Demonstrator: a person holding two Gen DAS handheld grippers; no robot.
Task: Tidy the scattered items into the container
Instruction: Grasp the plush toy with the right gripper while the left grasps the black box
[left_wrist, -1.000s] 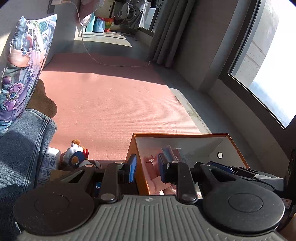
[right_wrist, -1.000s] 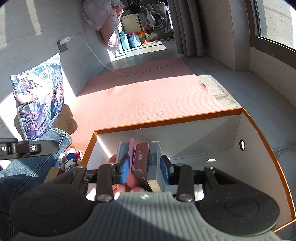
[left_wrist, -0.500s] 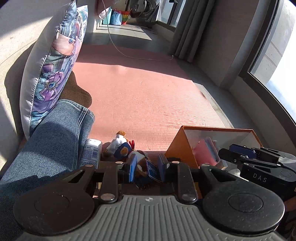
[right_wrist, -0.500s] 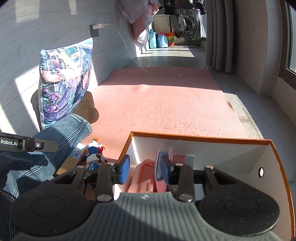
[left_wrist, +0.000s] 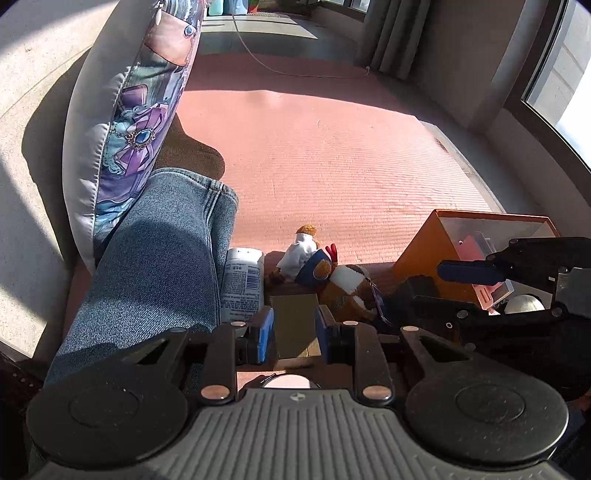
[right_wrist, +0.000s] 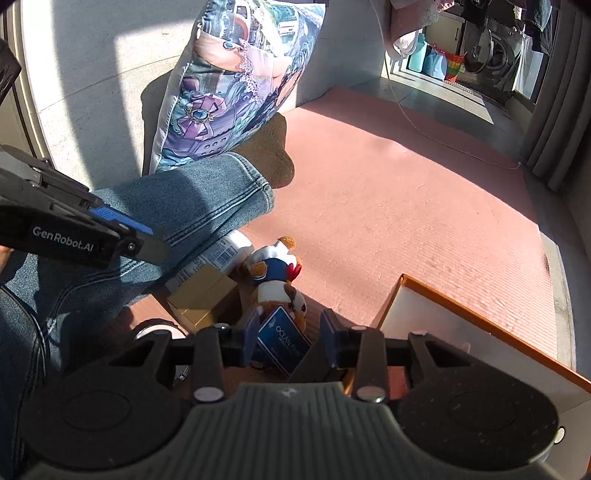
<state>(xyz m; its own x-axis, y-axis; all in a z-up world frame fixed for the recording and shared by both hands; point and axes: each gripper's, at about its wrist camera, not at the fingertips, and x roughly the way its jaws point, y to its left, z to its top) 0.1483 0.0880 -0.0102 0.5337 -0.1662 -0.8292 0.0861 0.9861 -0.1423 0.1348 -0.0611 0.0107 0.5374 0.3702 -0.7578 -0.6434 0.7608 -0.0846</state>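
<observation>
A tan cardboard box (left_wrist: 293, 321) lies on the mat, and my left gripper (left_wrist: 293, 334) hovers over it, jaws opening, pads apart from its sides. My right gripper (right_wrist: 290, 336) is over a brown-and-white plush (right_wrist: 286, 295), jaws opening, with the plush's blue tag (right_wrist: 282, 332) between them, not pinched. A small plush in a white coat (left_wrist: 299, 253) and a white bottle (left_wrist: 242, 284) lie close by. The orange-rimmed container (right_wrist: 443, 295) stands to the right, pink items (left_wrist: 469, 245) inside it.
A person's leg in jeans (left_wrist: 159, 251) lies right beside the bottle, with a printed pillow (left_wrist: 136, 110) against the wall behind it. The pink mat (left_wrist: 351, 155) stretches ahead. A round white lid (left_wrist: 288, 382) sits under the left gripper.
Both grippers have swung left, from over the container to the pile beside the leg. The right one has come out of the container with nothing in it. Both jaws stand a little wider.
</observation>
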